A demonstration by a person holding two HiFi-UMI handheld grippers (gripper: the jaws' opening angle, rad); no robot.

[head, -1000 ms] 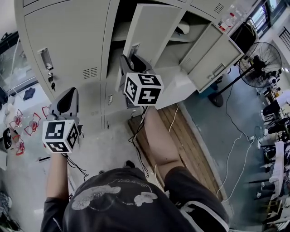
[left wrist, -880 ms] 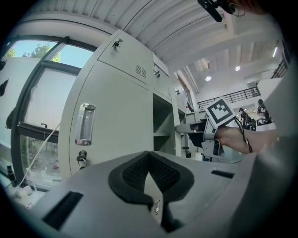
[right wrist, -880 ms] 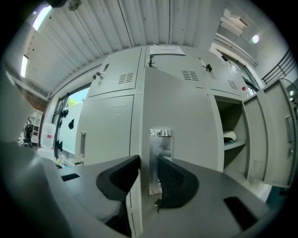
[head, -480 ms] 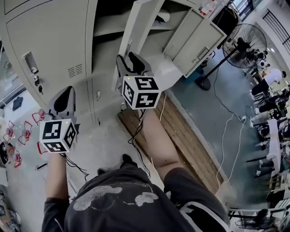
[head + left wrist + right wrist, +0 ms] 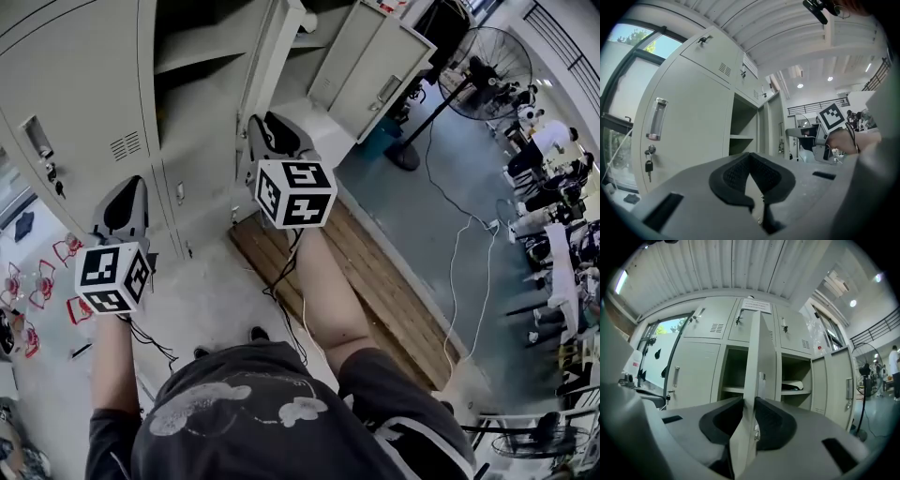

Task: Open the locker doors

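Black pads [image 5: 774, 422] of the right gripper [image 5: 750, 404] have just been closing and now pinch the free edge of the middle door [image 5: 752, 352]. That door stands edge-on to the gripper's camera, swung well out from its frame. The left gripper [image 5: 751, 157] is beside it, jaws brought together with nothing between them, pointing level at the left door [image 5: 689, 126].

Progress, as I judge it, is roughly half. The middle door is open and gripped, probably to be swung wider. The right door [image 5: 838, 380] already hangs open, and its compartment shows a shelf [image 5: 794, 391] with something pale on it that I cannot identify. The left door is shut, its handle [image 5: 655, 123] untouched and a key [image 5: 648, 164] hanging from the lock below. The upper doors [image 5: 712, 324] above all three are shut too; whether the task counts them I cannot say. The idle left gripper looks well placed for the left door.

As for writing, a white notice [image 5: 757, 305] is fixed at the top of the lockers [image 5: 84, 84], its print too small to read. The cubes [image 5: 295, 192] carry only black-and-white square markers. No brand shows anywhere. Beyond the lockers is a standing fan [image 5: 492, 80].
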